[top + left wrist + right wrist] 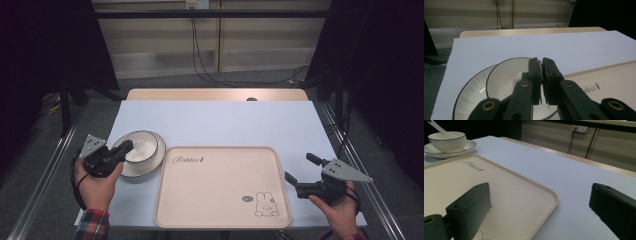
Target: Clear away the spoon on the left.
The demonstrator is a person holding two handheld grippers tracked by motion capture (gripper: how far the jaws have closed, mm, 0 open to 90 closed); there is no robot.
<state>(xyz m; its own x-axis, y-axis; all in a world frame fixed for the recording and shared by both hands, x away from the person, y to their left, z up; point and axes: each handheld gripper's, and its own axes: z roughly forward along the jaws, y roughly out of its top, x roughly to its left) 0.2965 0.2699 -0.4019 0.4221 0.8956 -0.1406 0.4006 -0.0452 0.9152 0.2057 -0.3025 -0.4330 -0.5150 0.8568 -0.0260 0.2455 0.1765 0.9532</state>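
Observation:
A white bowl [146,144] with a dark rim stands on a matching saucer [134,173] at the table's left. A white spoon [436,127] leans in the bowl [447,141], handle pointing up and out. My left gripper [127,146] reaches over the bowl's near rim, shut on the thin white spoon handle; in the left gripper view its jaws [542,61] press together above the bowl [504,75]. My right gripper [298,166] hovers off the right edge of the beige tray [220,200], open and empty, jaws wide apart [539,187].
The tray [511,182] has a raised rim, script lettering [189,160] and a rabbit drawing [265,204], with nothing on it. A white sheet [220,120] covers the table; a wooden edge [215,94] shows at the back. Cables [210,75] lie on the floor beyond.

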